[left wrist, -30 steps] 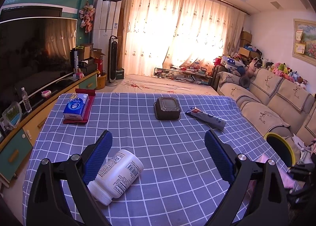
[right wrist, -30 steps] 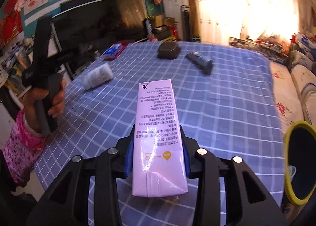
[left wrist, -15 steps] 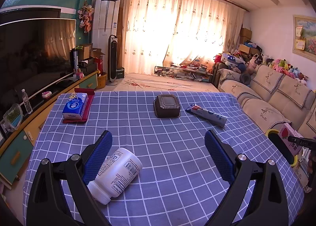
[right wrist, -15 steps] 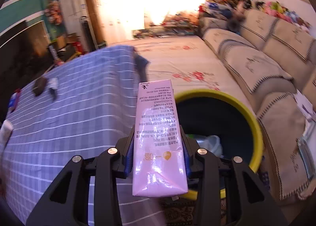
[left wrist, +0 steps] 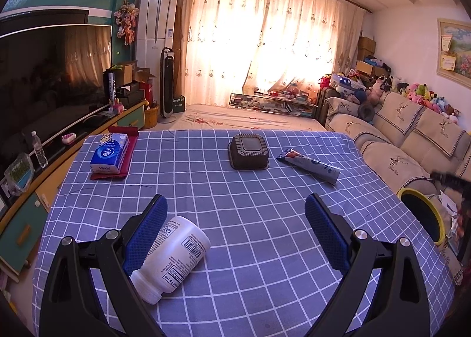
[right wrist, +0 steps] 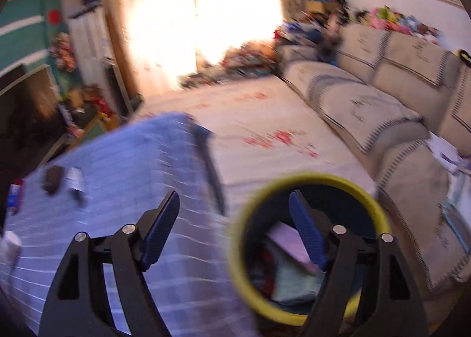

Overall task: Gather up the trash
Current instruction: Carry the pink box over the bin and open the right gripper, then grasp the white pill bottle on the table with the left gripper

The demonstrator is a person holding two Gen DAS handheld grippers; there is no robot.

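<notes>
Right gripper (right wrist: 234, 213) jaws, just opening, are gaping empty, yellow-rimmed bin (right wrist: 306, 182) around the right finger; left gripper (left wrist: 235, 216), open, is flanking a white bottle (left wrist: 173, 254) with illegible label.

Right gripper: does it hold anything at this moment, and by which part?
Nothing. The right gripper has just been opening and its jaws are empty; a pink carton lies inside the yellow-rimmed bin below.

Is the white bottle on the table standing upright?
No. The white bottle lies on its side on the table, beside the left hand-held gripper's finger.
</notes>
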